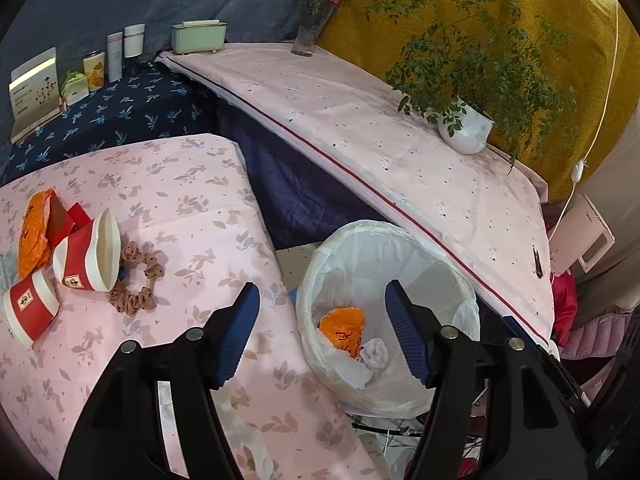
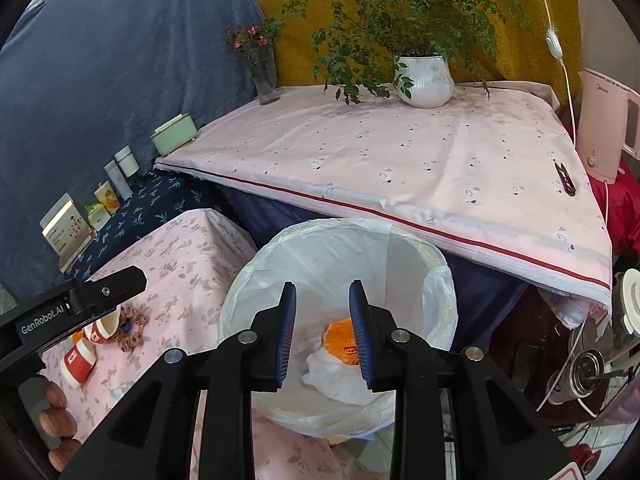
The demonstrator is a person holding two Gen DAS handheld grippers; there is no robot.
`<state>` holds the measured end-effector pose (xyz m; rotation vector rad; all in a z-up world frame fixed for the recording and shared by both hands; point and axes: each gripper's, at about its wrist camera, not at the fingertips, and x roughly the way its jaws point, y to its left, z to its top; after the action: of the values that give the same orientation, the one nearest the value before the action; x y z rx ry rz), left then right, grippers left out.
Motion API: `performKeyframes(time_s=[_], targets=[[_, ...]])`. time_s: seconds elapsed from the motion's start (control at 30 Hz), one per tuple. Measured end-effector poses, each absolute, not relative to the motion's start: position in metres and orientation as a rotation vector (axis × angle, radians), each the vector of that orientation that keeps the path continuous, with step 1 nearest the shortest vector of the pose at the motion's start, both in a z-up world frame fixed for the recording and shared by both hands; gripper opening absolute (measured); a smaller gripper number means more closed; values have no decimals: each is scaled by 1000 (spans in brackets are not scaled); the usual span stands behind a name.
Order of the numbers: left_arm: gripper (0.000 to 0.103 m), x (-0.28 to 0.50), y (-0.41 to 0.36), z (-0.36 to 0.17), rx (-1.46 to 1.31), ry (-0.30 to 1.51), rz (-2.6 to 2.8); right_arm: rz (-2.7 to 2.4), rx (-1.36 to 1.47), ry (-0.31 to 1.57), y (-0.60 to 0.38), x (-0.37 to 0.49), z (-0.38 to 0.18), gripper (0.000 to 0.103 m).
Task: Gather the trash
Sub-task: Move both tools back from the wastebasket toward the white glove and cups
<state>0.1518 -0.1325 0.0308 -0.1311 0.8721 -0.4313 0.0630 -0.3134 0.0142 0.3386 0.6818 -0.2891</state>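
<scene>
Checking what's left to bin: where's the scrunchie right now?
The scrunchie lies on the pink floral table, left in the left wrist view, touching the nearer tipped paper cup; the bin stands to its right.

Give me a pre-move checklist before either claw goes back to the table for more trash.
1. Left claw empty: ok, jaws apart, nothing between them.
2. Right claw empty: ok, jaws apart over the bin, nothing gripped.
3. Dropped pieces inside the lined bin: ok, orange wrapper and white tissue wad lie at its bottom.
4. Trash left on the table: not ok, two red paper cups and an orange wrapper remain.
5. Brown scrunchie clear of the cups: not ok, it touches the nearer cup.
6. Bin room: ok, mostly empty.
</scene>
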Motion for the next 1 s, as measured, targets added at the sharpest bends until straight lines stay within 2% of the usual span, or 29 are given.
performKeyframes(time_s=[0.07, 0.13, 0.3, 0.4, 0.43, 0.6, 0.77, 0.87, 1.0], targets=[[62, 151, -124, 29, -138, 874, -418, -274, 330, 685, -304, 64, 15, 29], [62, 150, -113, 27, -142, 873, -395, -260, 320, 687, -295, 65, 16, 35], [62, 145, -86, 23, -165, 883, -345, -222, 293, 692, -268, 66, 18, 39], [64, 142, -67, 19, -177, 885, -308, -200, 279, 693, -253, 65, 19, 45], [67, 141, -61, 18, -180, 886, -296, -193, 272, 694, -247, 65, 20, 46], [68, 137, -30, 12, -194, 887, -239, -154, 247, 712, -222, 67, 17, 48], [69, 133, -1, 9, -194, 875, -178, -120, 230, 726, -199, 67, 14, 55], [73, 129, 14, 9, -190, 861, -144, -100, 219, 740, -187, 68, 10, 55], [73, 126, 33, 5, -186, 860, -103, -73, 206, 763, -168, 70, 3, 56]])
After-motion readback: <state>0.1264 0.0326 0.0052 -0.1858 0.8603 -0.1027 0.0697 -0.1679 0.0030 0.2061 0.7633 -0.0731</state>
